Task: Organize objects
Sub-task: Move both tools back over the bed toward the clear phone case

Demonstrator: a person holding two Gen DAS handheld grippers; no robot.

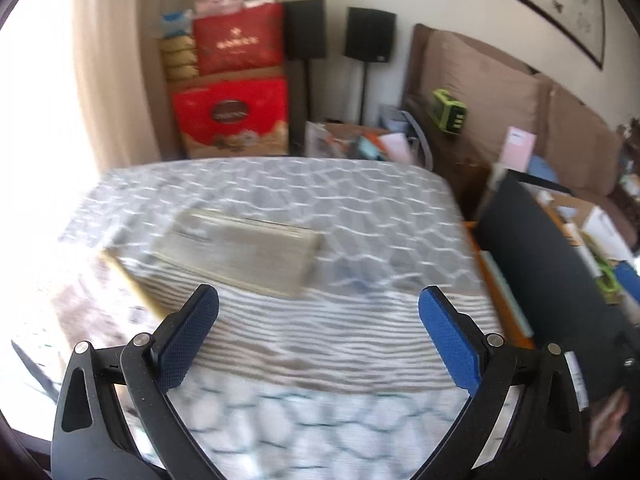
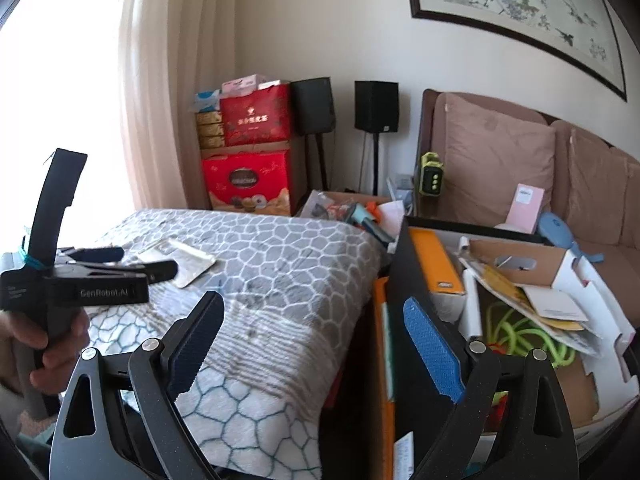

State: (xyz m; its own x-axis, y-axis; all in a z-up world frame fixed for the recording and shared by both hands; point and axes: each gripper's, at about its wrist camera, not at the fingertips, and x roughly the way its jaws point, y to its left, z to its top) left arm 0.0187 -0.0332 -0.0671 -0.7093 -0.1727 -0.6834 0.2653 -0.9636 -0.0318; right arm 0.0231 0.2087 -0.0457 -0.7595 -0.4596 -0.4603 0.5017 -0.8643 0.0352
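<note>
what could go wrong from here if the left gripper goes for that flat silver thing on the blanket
1. The flat silver packet lies low on the soft patterned blanket, so the open left gripper may pinch fabric along with it or slide over it.
2. The left view is motion-blurred, so aim could be off.
3. The black box crammed with papers sits right beside the bed edge near the open right gripper; a careless swing might knock it.
</note>
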